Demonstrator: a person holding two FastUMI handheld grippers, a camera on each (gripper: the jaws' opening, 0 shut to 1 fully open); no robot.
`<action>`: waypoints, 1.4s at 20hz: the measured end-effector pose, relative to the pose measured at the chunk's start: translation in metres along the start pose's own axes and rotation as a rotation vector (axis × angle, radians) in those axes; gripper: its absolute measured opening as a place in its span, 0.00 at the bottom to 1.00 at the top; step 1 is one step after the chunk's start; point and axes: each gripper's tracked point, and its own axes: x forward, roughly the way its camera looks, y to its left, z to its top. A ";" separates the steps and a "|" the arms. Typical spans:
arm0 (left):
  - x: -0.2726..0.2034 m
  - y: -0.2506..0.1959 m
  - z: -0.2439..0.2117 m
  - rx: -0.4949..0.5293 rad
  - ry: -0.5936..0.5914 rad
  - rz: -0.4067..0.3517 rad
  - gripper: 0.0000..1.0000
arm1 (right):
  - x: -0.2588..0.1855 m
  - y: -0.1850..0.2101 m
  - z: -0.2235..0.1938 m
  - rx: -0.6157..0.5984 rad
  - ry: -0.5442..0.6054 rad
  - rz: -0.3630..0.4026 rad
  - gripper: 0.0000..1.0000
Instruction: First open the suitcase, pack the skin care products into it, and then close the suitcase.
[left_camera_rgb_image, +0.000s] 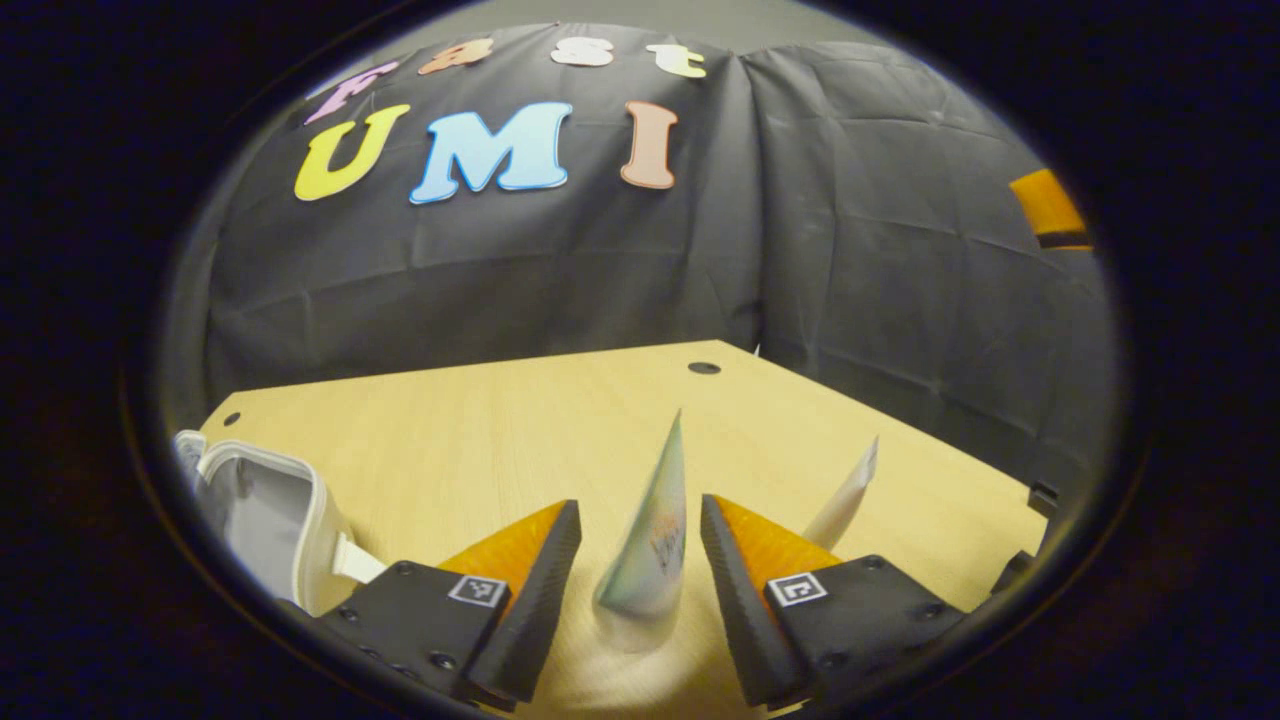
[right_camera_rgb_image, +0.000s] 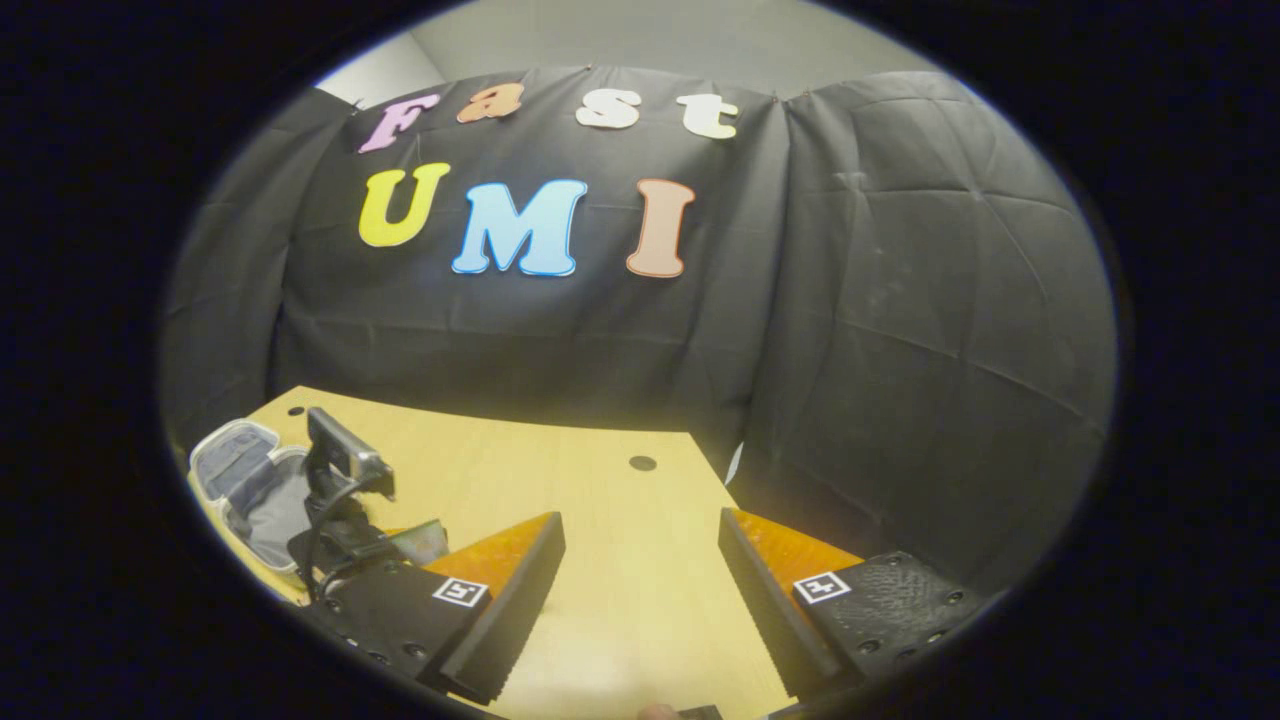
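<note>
In the left gripper view, the left gripper (left_camera_rgb_image: 640, 560) has its two fingers spread apart over the wooden table (left_camera_rgb_image: 480, 430). One skin care sachet (left_camera_rgb_image: 650, 540) stands on edge between them, tapering to a point beyond the fingertips; whether either finger touches it cannot be told (a gap shows on each side, so it does not look pinched). A second sachet (left_camera_rgb_image: 845, 495) rises just past the right-hand finger, tilted away to the right. That makes two sachets counted. Off to the left of the left-hand finger lies the one suitcase (left_camera_rgb_image: 265, 520), small and white, open, with its grey lining showing.

In the right gripper view, the right gripper (right_camera_rgb_image: 640, 570) also has its fingers spread wide, with bare tabletop (right_camera_rgb_image: 620, 560) between them. Beyond its left-hand finger sits the other gripper (right_camera_rgb_image: 345, 500), dark with a cable, and past that the open suitcase (right_camera_rgb_image: 240, 470) near the table's far left edge.
</note>
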 end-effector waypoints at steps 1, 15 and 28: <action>-0.002 0.000 -0.002 0.015 0.025 0.003 0.60 | 0.000 0.001 0.000 0.000 0.000 0.000 0.94; -0.155 0.111 0.110 -0.227 0.115 0.026 0.46 | 0.087 0.105 -0.092 0.139 0.183 0.171 0.94; -0.211 0.294 -0.039 -0.325 0.561 0.270 0.43 | 0.050 0.160 -0.146 0.352 0.481 0.268 0.26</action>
